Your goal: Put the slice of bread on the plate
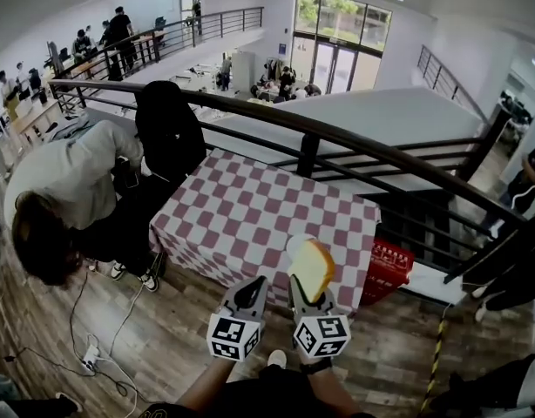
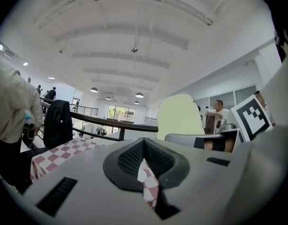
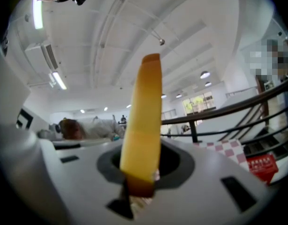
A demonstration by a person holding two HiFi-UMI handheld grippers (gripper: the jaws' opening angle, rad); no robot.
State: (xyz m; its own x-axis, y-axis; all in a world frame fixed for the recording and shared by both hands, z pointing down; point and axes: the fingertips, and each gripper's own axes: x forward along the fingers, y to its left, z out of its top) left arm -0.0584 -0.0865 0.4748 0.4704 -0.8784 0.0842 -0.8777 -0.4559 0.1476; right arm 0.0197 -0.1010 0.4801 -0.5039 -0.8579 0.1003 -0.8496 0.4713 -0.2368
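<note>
A slice of bread (image 1: 311, 266) with a golden crust stands upright, and my right gripper (image 1: 309, 296) is shut on its lower edge. The right gripper view has the slice (image 3: 143, 125) edge-on, rising from between the pads. In the left gripper view the bread's pale face (image 2: 180, 116) stands to the right. My left gripper (image 1: 250, 293) is beside the right one, its dark pads (image 2: 130, 158) meeting at the tip with nothing held. Both hang over the wood floor, just short of a table with a red-and-white checked cloth (image 1: 250, 207). No plate shows in any view.
A dark railing (image 1: 337, 138) runs behind the table, with a black jacket (image 1: 167, 129) hung over it. A person in a grey top (image 1: 67, 190) bends over at the table's left end. A red box (image 1: 388, 268) sits by the right corner. Cables (image 1: 93, 347) lie on the floor.
</note>
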